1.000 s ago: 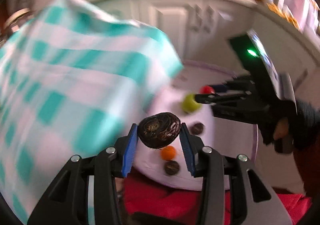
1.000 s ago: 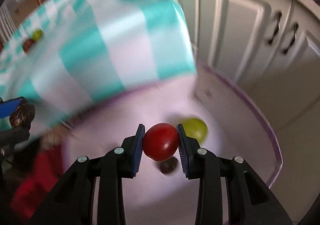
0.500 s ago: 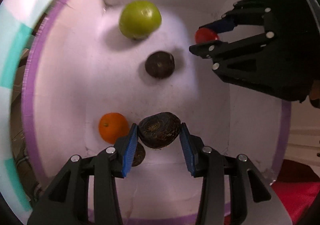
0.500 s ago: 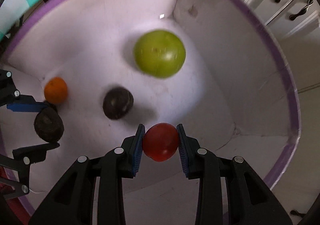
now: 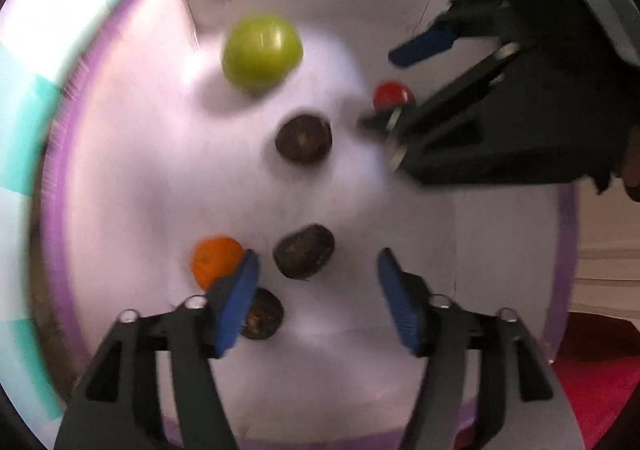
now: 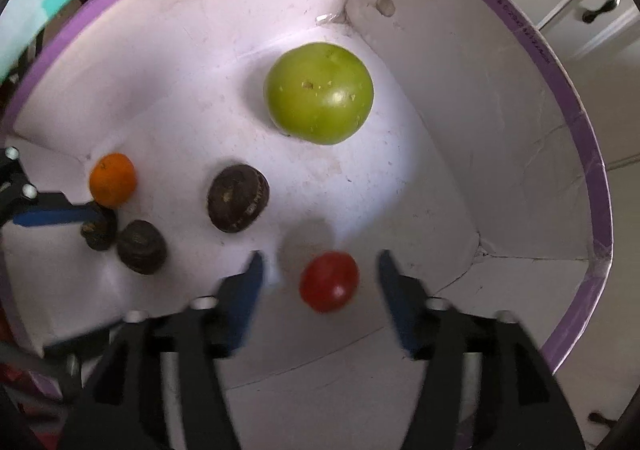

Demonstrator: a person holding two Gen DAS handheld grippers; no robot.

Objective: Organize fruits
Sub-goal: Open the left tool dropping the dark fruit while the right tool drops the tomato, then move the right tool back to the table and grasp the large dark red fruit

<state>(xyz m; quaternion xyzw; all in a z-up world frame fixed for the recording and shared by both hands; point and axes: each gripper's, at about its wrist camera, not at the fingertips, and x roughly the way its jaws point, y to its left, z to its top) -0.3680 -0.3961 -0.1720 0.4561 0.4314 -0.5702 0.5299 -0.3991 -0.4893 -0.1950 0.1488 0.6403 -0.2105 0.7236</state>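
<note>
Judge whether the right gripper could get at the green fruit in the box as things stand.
Probably yes: the right gripper is open, and the green fruit lies ahead uncovered; only the small red fruit sits between its fingers.

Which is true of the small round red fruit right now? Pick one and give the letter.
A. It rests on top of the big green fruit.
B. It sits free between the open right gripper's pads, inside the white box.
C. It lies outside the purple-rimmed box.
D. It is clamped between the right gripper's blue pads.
B: in the right wrist view the small round red fruit lies untouched between the spread blue pads of the right gripper, inside the white purple-rimmed box.
</note>
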